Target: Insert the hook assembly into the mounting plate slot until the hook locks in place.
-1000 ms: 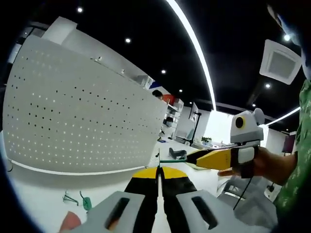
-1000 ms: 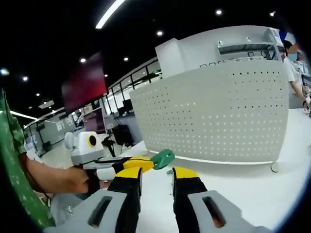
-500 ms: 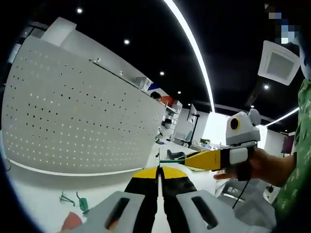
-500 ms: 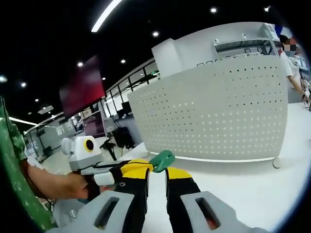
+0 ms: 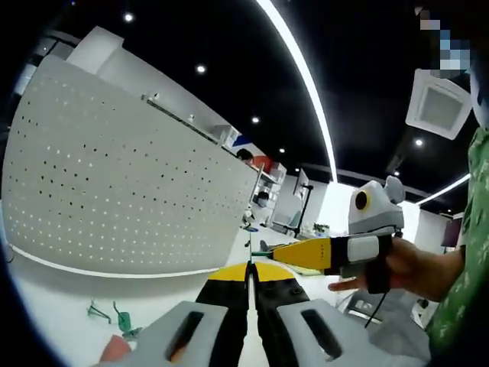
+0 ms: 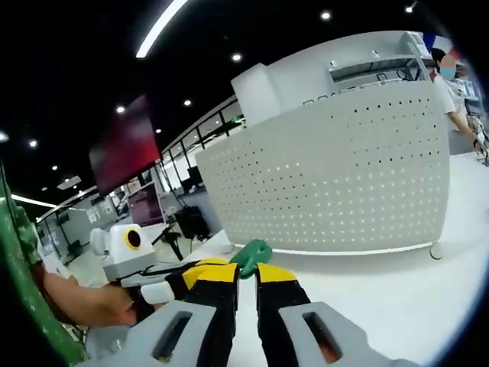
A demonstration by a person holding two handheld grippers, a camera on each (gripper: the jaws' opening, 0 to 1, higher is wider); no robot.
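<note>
The white perforated mounting plate (image 5: 114, 183) stands upright on the white table; in the right gripper view the mounting plate (image 6: 344, 183) rises behind the jaws. My left gripper (image 5: 248, 269) is shut on the thin edge of a green hook piece (image 5: 258, 253). My right gripper (image 5: 281, 251) comes in from the right and meets that piece at its tip. In the right gripper view the green hook piece (image 6: 252, 255) sits between the tips of my right gripper (image 6: 246, 269), whose jaws are pressed in on it. The left gripper (image 6: 195, 272) reaches it from the left.
Loose green hooks (image 5: 114, 316) and an orange object (image 5: 114, 349) lie on the table below the plate. A person (image 6: 451, 84) stands at the plate's far end. A hand (image 5: 412, 267) holds the right gripper.
The right gripper's jaws have narrowed from a wide gap to a close grip around the green piece. The left gripper stays shut. Both views have shifted slightly.
</note>
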